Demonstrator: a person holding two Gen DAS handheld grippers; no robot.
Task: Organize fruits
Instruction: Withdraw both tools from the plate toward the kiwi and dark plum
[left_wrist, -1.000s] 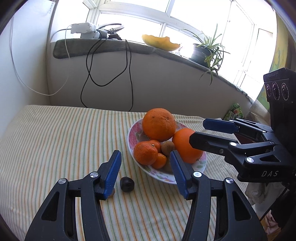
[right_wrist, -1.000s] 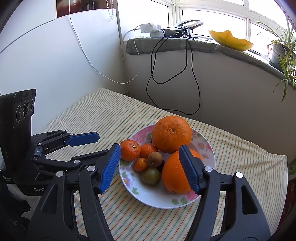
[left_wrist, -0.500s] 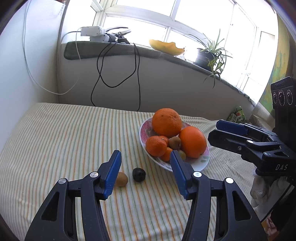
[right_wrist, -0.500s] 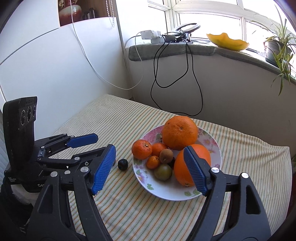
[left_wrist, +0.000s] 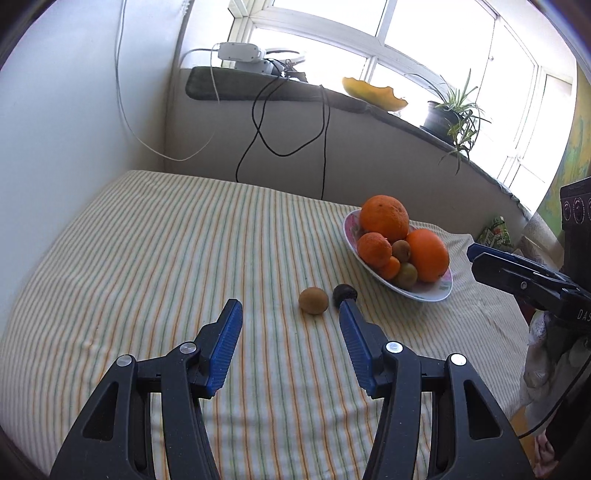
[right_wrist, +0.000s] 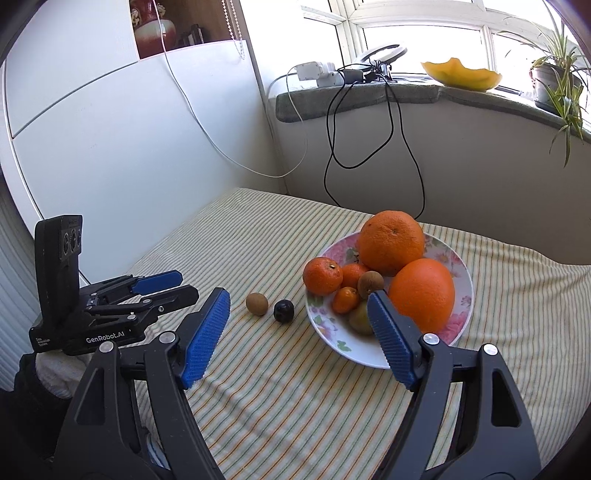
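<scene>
A floral plate (right_wrist: 463, 291) on the striped tablecloth holds two large oranges (right_wrist: 392, 240), small tangerines (right_wrist: 322, 276) and kiwis (right_wrist: 370, 284). It also shows in the left wrist view (left_wrist: 424, 293). A loose kiwi (left_wrist: 313, 300) (right_wrist: 256, 304) and a dark plum (left_wrist: 344, 293) (right_wrist: 283, 311) lie on the cloth left of the plate. My left gripper (left_wrist: 290, 308) is open and empty, just short of the loose kiwi. My right gripper (right_wrist: 299, 297) is open and empty, near the plate's front.
The striped tablecloth (left_wrist: 166, 258) covers the table, which meets a white wall on the left and a low wall at the back. Black cables (right_wrist: 369, 147) hang from the windowsill. A yellow melon shell (right_wrist: 461, 75) and a potted plant (right_wrist: 554, 81) stand on the sill.
Both grippers have drawn back from the plate and stayed open. The left view swung left, so the loose kiwi came out from behind the left finger and the plate shifted right.
</scene>
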